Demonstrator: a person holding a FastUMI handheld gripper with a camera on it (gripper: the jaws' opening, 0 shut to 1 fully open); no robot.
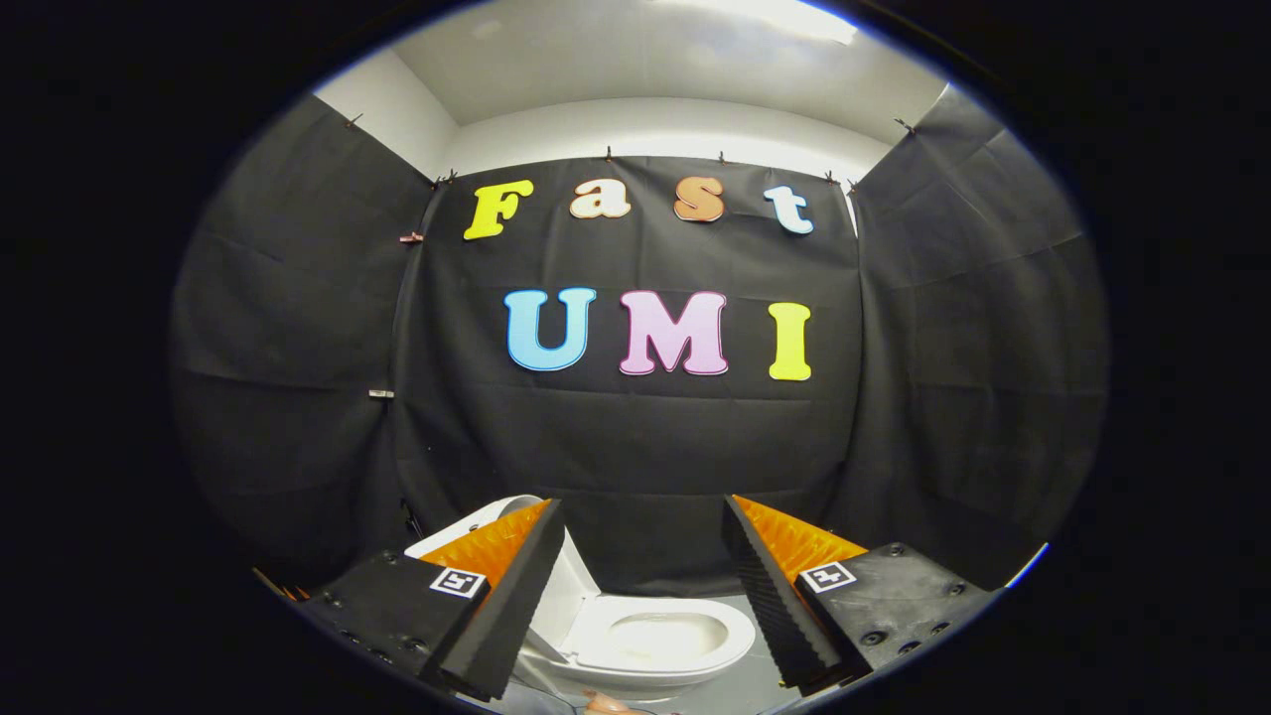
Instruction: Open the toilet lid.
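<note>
Your gripper (640, 556) hangs open and empty above the toilet (650, 641), whose lid (571, 586) seems already up behind the left finger; it looks rigid, smooth and slippery, so hook its free rim.

Bright strip of ceiling light (784, 15) blows out overhead, my view's sharp mid-frame, but fisheye bends the draped black cloth wall (635, 447) and dims toward edges.
</note>
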